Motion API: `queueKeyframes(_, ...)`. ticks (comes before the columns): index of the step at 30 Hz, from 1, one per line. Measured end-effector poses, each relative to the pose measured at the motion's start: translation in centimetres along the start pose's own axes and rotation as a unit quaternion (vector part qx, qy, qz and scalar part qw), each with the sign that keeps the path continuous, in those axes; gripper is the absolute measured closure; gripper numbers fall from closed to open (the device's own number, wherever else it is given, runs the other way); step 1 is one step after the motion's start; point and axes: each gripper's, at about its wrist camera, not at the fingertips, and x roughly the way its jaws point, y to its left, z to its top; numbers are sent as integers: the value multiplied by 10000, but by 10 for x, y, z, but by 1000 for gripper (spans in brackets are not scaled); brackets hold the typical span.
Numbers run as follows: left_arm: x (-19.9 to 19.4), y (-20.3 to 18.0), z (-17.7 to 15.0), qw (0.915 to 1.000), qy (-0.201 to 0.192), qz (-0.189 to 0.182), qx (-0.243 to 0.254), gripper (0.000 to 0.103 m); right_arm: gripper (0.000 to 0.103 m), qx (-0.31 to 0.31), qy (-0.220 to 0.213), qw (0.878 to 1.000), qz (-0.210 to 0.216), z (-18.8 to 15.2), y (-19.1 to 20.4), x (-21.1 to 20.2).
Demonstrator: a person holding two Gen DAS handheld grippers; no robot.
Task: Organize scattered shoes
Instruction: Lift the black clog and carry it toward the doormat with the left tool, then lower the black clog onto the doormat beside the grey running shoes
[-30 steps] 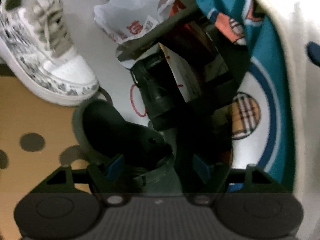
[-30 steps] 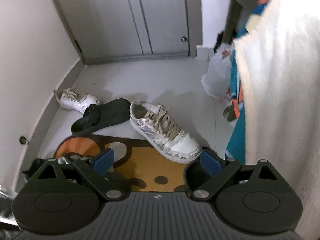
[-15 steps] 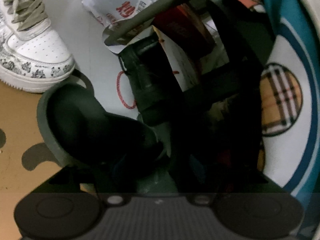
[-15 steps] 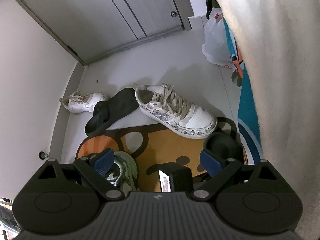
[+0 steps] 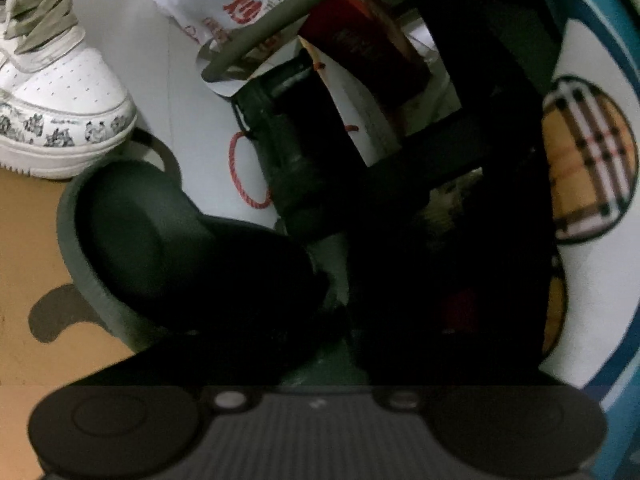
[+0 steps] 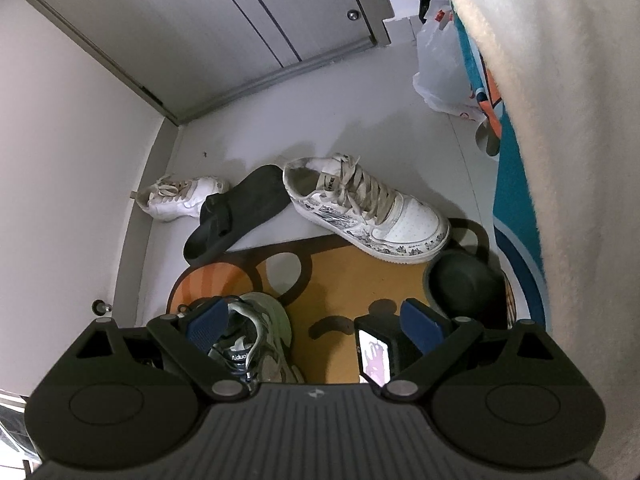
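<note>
- The step now is picking up the dark slipper, which lies at the edge of the orange mat, just beside the printed white sneaker.
- The left gripper sits low over the slipper. Its fingers are closing on the strap end, but shadow hides them, so I cannot tell if they press it yet.
- The right gripper hangs above with its fingers wide apart and holds nothing.
- Next, I think the left one must squeeze tight, then lift the slipper up.

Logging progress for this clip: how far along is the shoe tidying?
Done: nothing visibly; no shoes are paired. In hand: the left gripper's jaws are closing around the dark slipper at the mat's edge, pads lost in shadow. Left: the printed sneaker, black slide, plain white sneaker and grey-green sneaker lie scattered; the right gripper is open, empty.
</note>
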Motion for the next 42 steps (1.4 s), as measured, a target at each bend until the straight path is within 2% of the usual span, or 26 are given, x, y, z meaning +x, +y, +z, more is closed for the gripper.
queueKeyframes(5,-20,2,3,9998,-182,-98,-38,89,7,-48,-25,10000,-40,-1,1,0)
queueKeyframes(14,-65,11,10,9990,-408,-148,44,90,7,-140,-212,9994,-244,1,0,-4)
queueKeyframes(18,-96,17,17,9984,-474,-123,273,90,7,-221,-221,9992,-263,-1,3,-3)
queueKeyframes(25,-145,27,22,9964,-251,100,798,90,7,-331,-162,9988,-318,-6,6,0)
queueKeyframes(29,-153,30,16,9938,48,323,1063,90,7,-429,-161,9984,-320,-9,11,1)
queueKeyframes(37,-156,53,5,9944,298,594,824,89,7,-588,-79,9978,-297,-15,17,3)
queueKeyframes(42,-167,48,0,9897,610,721,1073,85,7,-633,43,9976,-274,-18,18,8)
